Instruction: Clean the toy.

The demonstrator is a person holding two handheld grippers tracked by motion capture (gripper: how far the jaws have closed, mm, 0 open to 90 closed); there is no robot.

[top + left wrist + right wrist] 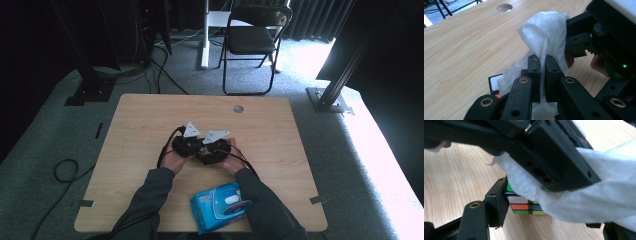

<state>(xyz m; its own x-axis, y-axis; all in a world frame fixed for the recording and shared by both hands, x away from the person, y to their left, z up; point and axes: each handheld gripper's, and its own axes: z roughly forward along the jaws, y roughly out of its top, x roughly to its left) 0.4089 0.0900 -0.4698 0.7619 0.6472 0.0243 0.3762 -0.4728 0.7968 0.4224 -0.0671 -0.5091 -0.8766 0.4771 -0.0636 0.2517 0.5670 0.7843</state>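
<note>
At the middle of the wooden table my two grippers meet. My left gripper is shut on a white wipe, which hangs over a colourful puzzle cube. My right gripper holds that cube: its one visible finger presses on the cube's side, while the other is hidden behind the wipe. The left gripper's black jaws cross above the cube, pressing the wipe onto it. From above, the left gripper and the right gripper touch side by side.
A blue pack of wipes lies near the table's front edge between the person's forearms. A round cable hole sits at the table's far edge. A folding chair and stand legs are on the floor beyond.
</note>
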